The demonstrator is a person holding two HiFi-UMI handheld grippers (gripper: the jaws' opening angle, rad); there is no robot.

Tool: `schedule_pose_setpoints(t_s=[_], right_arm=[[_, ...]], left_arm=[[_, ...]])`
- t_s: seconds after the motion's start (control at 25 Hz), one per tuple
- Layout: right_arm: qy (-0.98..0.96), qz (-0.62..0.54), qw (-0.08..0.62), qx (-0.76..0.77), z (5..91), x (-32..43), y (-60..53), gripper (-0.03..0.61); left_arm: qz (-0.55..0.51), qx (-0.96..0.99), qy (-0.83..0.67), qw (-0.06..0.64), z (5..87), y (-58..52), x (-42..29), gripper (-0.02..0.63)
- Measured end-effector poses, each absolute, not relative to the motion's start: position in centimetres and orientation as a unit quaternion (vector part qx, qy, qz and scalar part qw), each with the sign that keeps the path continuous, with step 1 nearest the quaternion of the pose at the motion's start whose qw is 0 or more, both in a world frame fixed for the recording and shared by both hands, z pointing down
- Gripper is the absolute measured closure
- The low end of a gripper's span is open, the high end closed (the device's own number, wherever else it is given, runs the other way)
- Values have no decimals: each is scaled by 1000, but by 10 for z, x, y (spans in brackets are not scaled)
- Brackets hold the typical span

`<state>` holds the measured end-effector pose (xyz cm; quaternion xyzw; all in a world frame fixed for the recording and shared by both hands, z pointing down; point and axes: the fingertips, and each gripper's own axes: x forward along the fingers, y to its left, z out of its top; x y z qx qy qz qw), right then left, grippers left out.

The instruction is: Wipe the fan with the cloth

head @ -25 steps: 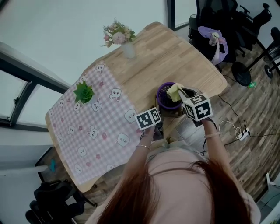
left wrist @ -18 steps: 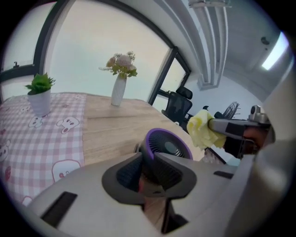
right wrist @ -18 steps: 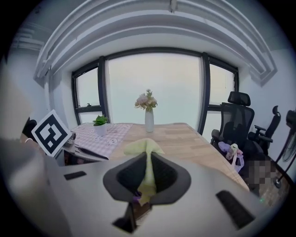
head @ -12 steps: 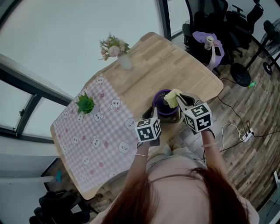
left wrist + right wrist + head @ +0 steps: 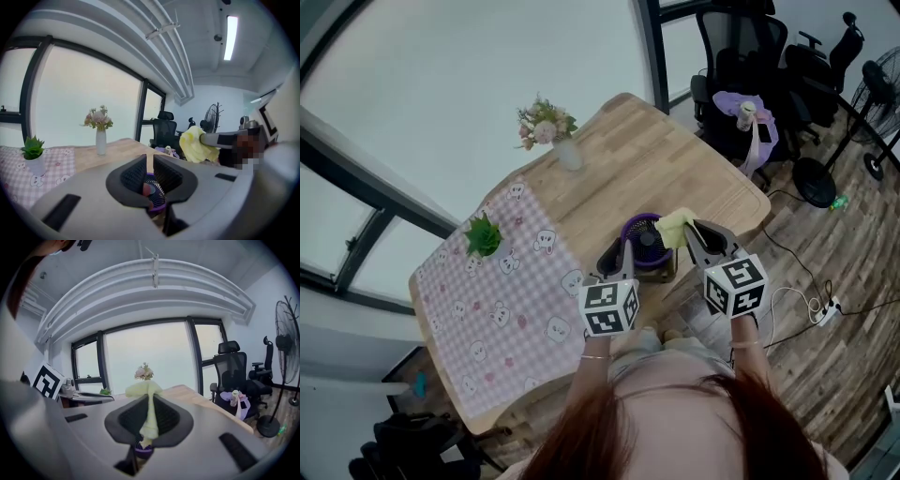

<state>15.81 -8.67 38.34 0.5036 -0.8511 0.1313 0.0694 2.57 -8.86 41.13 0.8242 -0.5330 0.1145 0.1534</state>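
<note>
A small purple fan [image 5: 643, 240] stands near the front edge of the wooden table [image 5: 675, 150]. My right gripper [image 5: 691, 231] is shut on a yellow cloth [image 5: 675, 225], which it holds just above the fan's right side. In the right gripper view the cloth [image 5: 149, 401] hangs pinched between the jaws, with the fan [image 5: 143, 452] below. My left gripper [image 5: 617, 253] hovers at the fan's left. Its jaws have just been closing and stand a thin slit apart with nothing between them. The left gripper view shows the fan [image 5: 154, 194] beneath the jaws and the cloth [image 5: 196, 144] to the right.
A vase of flowers [image 5: 548, 127] and a small green plant [image 5: 483, 236] stand further back, the plant on a pink checked mat [image 5: 506, 300]. Office chairs [image 5: 741, 56], a standing floor fan [image 5: 881, 75] and cables [image 5: 811, 281] lie beyond the table's right end.
Both grippers have risen towards the head camera. The left one came up from the table's front edge to beside the fan, and its jaws narrowed. The cloth stayed in the right gripper.
</note>
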Motion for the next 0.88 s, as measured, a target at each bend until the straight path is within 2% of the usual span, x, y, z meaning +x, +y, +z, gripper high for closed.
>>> schedule_pose_setpoints(t_s=[0.56,0.88], right_arm=[[-863,56,16,502,324,182,-45,552],[-867,46,0,495,317,184,-30,552]], left_arm=[[70,842,-532,53,337,-49,71,598],[49,834,-548,46,315,-27,68,600]])
